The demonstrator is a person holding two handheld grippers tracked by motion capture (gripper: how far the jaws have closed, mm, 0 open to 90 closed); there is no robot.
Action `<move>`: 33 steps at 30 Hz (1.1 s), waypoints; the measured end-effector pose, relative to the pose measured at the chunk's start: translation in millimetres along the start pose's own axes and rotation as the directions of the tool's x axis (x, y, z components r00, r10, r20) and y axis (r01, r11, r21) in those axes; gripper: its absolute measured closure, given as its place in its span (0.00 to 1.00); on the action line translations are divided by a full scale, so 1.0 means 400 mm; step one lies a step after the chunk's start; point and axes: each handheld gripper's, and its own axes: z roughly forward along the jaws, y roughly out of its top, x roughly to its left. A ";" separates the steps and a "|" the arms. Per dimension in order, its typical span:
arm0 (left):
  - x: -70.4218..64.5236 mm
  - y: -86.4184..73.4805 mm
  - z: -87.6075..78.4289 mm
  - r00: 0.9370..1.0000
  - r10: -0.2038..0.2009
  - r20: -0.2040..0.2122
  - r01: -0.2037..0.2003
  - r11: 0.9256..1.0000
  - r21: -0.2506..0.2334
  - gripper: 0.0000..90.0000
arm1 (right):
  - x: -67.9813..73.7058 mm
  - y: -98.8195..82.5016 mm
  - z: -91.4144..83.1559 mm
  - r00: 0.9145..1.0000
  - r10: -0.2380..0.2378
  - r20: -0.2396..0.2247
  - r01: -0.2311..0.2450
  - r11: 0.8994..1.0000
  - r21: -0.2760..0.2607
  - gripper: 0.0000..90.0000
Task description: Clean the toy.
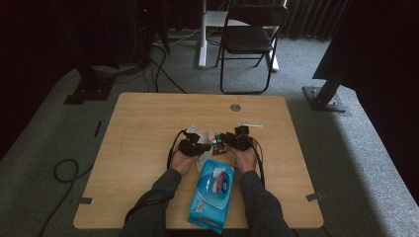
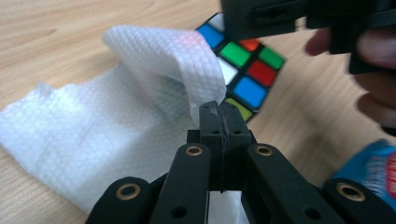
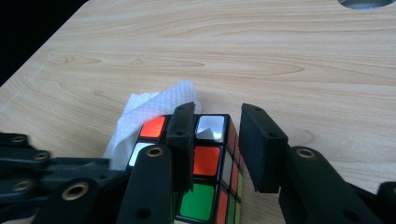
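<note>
The table (image 1: 148, 123) is broad and mostly bare, so there is free room to the left, right and far side of the work; only its near edge is crowded, where a blue pack of wipes (image 1: 212, 195) lies between the person's forearms. A round grey hole (image 1: 235, 107) sits well beyond the work, out of the way.

The cube (image 1: 220, 144) stands near the middle of the table, between the two grippers. The right gripper (image 3: 217, 144) appears to steady it: one pad lies over the top face, the other stands beside the cube's side, so the jaws look clamped across one corner strip, though the far pad's contact is hard to confirm. This hold likely keeps the cube from sliding while it is wiped.

The wipe (image 2: 116, 121) lies spread on the wood, touching the cube, one fold lifted against the coloured face. The left gripper (image 2: 219, 109) has its jaws pressed together on that fold's edge, seemingly to drag it across the cube. It has room to pull away over the open wood.
</note>
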 end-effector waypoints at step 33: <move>-0.001 -0.015 0.035 1.000 0.012 0.007 -0.012 0.999 0.038 0.99 | 0.002 0.000 0.002 1.000 0.010 0.005 -0.010 1.000 -0.006 0.75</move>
